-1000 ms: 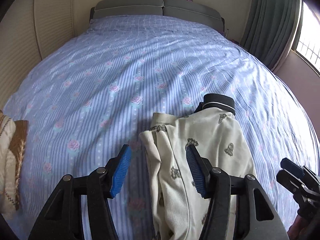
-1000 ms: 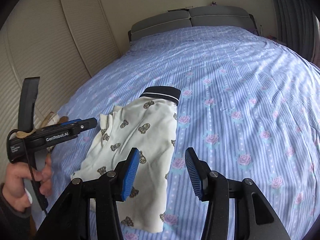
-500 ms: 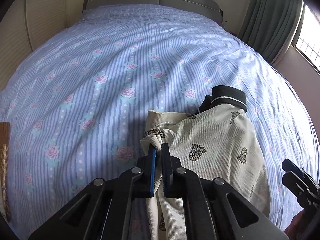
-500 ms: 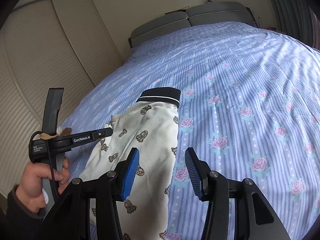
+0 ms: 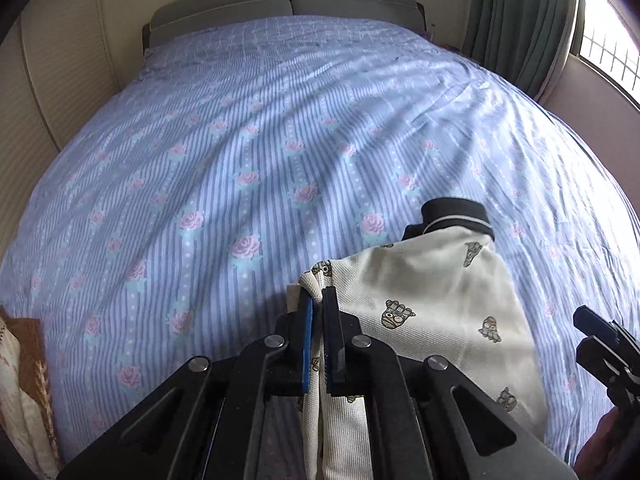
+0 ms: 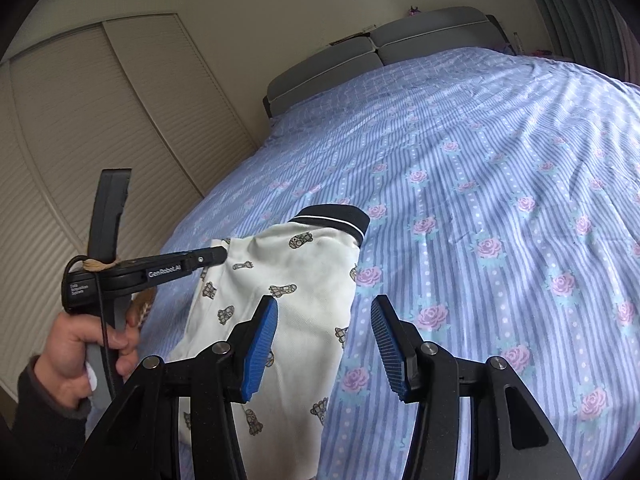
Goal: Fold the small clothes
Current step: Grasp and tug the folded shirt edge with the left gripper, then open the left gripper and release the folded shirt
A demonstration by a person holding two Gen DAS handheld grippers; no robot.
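Our left gripper (image 5: 316, 320) is pinched tight on the left edge of the little cream shirt (image 5: 432, 292), the one with small printed figures and a dark collar (image 5: 456, 212). Our right gripper (image 6: 324, 340) hangs above the shirt's near end with its blue pads (image 6: 260, 344) wide apart. The shirt lies on the bed (image 5: 240, 140), on a blue striped sheet with pink roses. Behind are a grey headboard (image 5: 288, 0), green curtains (image 5: 516, 12) and a slatted closet door (image 6: 80, 140).

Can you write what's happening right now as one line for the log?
left hand-held gripper: shut on shirt edge | right hand-held gripper: open above shirt | bed: shirt partly folded
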